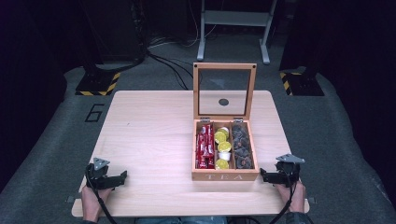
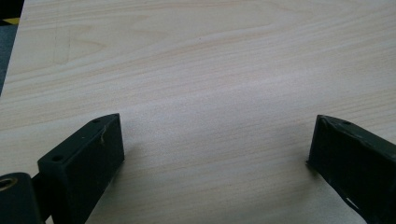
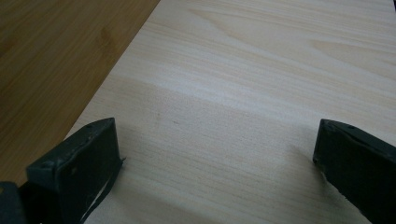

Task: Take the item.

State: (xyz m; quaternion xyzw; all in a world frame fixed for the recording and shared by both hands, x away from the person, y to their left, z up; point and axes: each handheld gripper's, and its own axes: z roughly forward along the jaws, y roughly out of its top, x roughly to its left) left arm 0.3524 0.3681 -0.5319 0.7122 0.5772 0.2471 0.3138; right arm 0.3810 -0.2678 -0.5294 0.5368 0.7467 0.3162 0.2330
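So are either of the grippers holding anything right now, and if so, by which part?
Nothing is held. The left gripper and right gripper both stand open over bare table, apart from the tea box.

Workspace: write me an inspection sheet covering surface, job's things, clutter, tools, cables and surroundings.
Surface: pale wooden table, bare apart from the box.
Job's things: wooden tea box with its glass lid standing open; red sachets in the left compartment, yellow-topped pods in the middle, dark pieces in the right.
Clutter: nothing seen.
Tools: left tool and right tool rest at the near table edge either side of the box, both open, nothing between the jaws.
Cables: one trails from each tool; more lie on the floor behind.
Surroundings: grey floor, hazard-striped stand bases, metal frame at the back.
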